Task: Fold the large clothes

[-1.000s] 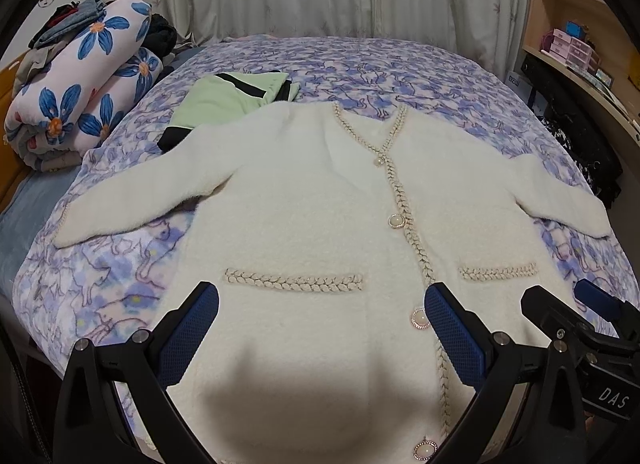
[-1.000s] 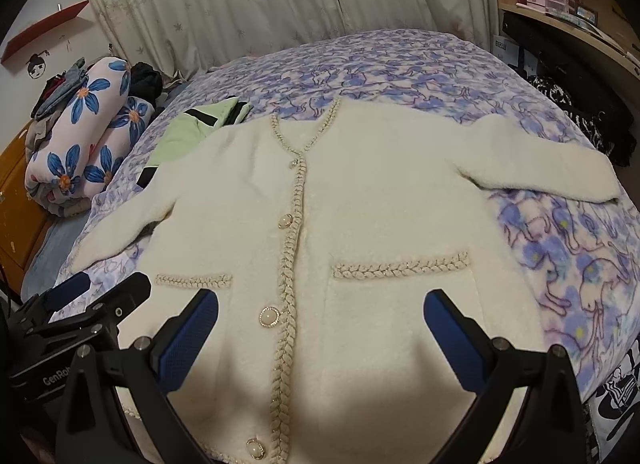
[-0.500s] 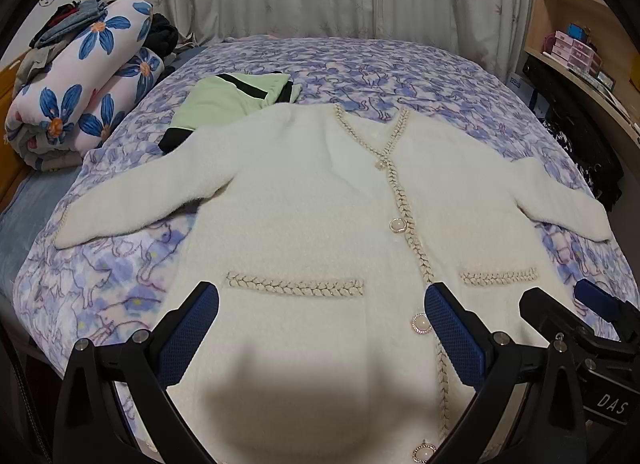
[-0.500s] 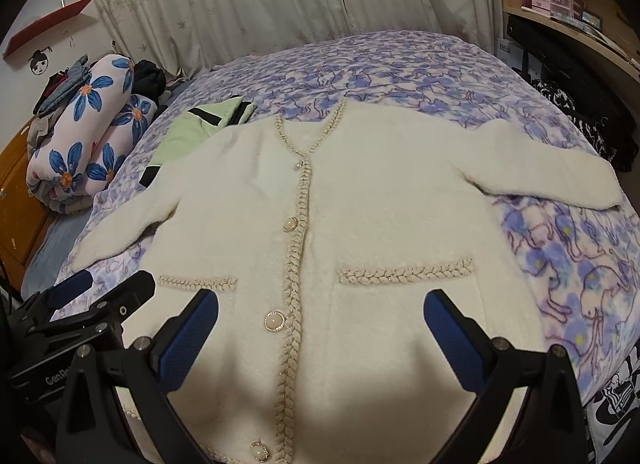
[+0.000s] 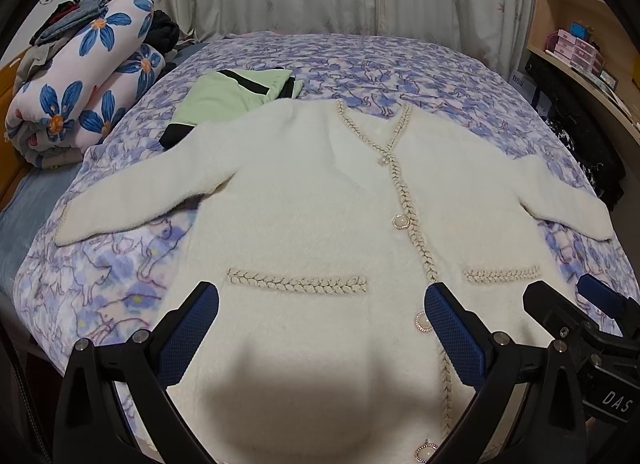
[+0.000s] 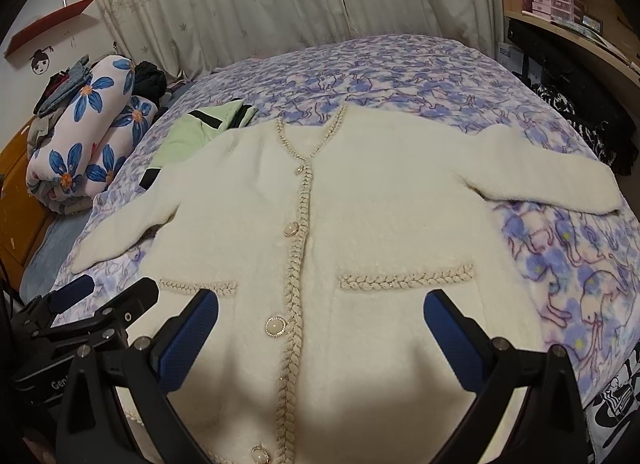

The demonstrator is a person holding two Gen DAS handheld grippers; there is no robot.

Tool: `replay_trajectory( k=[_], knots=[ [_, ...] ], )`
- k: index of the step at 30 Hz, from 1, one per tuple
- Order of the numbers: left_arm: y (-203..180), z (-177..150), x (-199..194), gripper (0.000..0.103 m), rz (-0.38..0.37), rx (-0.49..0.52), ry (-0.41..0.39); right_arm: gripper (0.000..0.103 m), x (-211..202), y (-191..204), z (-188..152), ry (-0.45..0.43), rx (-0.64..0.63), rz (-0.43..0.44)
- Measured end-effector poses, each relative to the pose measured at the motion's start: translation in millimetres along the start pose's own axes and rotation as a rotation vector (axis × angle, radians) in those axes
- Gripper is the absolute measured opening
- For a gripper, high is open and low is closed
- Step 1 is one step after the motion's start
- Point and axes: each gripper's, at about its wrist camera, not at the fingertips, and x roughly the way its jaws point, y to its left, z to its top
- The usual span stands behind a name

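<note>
Cardigan [image 5: 320, 223] lies flat; both grippers' fingers [image 5: 192, 328] [image 6: 452, 336] spread empty; only right view shows wall shelf [image 6: 48, 25].

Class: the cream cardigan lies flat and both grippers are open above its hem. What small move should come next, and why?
Probably bring the left gripper toward the left sleeve: the cardigan lies buttoned, sleeves spread, nothing gripped by either gripper, the right gripper included.

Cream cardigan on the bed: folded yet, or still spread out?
Spread flat. The cream cardigan lies front up and buttoned, both sleeves stretched sideways, no fold visible.
</note>
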Motion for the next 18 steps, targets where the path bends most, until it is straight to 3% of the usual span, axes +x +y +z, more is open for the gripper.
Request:
replay_trajectory(
  k=[18],
  knots=[
    [-10,7,4,0.102,-0.020,0.001,0.011,0.103,-2,-16,4,-0.024,0.021,0.028]
  ],
)
